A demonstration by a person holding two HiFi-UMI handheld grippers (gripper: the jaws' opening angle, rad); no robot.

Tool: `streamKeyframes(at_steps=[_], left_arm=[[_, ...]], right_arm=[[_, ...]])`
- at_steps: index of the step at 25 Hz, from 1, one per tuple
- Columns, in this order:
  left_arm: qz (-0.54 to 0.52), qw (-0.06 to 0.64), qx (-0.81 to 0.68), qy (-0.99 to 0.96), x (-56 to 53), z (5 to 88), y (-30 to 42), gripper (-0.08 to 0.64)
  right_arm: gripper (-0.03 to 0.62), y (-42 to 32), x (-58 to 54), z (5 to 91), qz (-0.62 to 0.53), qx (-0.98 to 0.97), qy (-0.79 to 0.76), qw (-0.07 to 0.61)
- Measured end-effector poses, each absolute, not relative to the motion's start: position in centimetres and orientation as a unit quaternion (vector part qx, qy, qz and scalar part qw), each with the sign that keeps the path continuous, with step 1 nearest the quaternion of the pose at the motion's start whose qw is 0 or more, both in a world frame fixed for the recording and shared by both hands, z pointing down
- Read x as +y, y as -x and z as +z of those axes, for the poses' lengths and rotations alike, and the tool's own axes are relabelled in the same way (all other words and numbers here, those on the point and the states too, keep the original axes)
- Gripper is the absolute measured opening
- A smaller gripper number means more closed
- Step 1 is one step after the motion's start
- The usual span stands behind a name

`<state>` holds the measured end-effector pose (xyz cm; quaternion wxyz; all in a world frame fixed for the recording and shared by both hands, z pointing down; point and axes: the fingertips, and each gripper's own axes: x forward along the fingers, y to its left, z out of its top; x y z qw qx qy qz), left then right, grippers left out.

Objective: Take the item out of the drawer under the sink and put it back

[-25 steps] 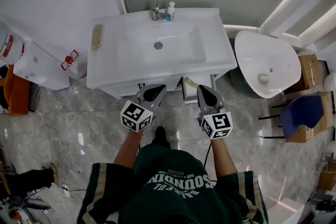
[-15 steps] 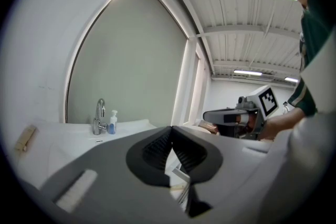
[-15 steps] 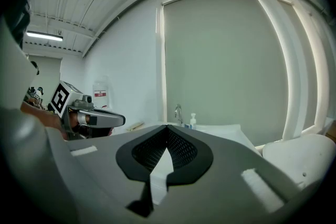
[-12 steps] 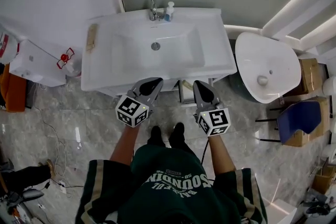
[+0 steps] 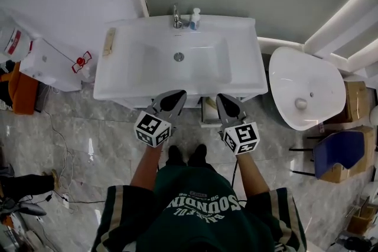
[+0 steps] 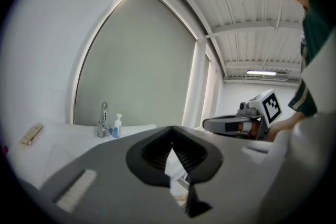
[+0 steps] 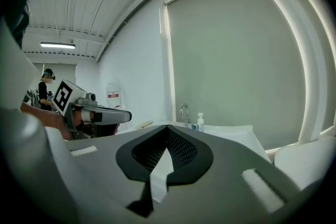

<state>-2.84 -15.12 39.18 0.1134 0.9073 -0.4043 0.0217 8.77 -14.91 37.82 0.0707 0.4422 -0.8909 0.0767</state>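
At the sink's (image 5: 118, 77) front edge, the left gripper (image 5: 176, 95) and right gripper (image 5: 224, 98) are clenched empty; the item lies hidden, handling unjudgeable.

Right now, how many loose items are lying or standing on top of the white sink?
2. A small pump bottle stands at the sink's back rim, right beside the tap. A tan brush-like item lies on the left rim. None seems hidden.

Bathroom. Ahead of the left gripper (image 5: 175, 95) and right gripper (image 5: 224, 98): white washbasin (image 5: 142, 71) with tap (image 5: 176, 16) and soap bottle (image 5: 195, 19). Right of the right gripper: white oval sanitary fixture (image 5: 307, 88). Below: marble-pattern tiled floor (image 5: 88, 127).
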Motion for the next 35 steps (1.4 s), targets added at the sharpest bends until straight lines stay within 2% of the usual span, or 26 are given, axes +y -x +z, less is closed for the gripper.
streamKeyframes(at_steps=[12, 30, 35], left_arm=[[0.043, 0.127, -0.412, -0.901, -14.7, 41.2, 3.3, 0.049], [0.084, 0.202, -0.356, -0.908, -13.6, 50.6, -0.6, 0.049], [0.092, 0.216, -0.354, -0.905, -12.8, 52.1, -0.8, 0.049]], right_arm=[[0.002, -8.7, -15.5, 39.8, 0.093, -0.896, -0.428, 0.077], [0.003, -12.9, -14.4, 52.0, 0.163, -0.858, -0.467, 0.137], [0.076, -13.2, -13.6, 53.4, 0.16, -0.865, -0.45, 0.155]])
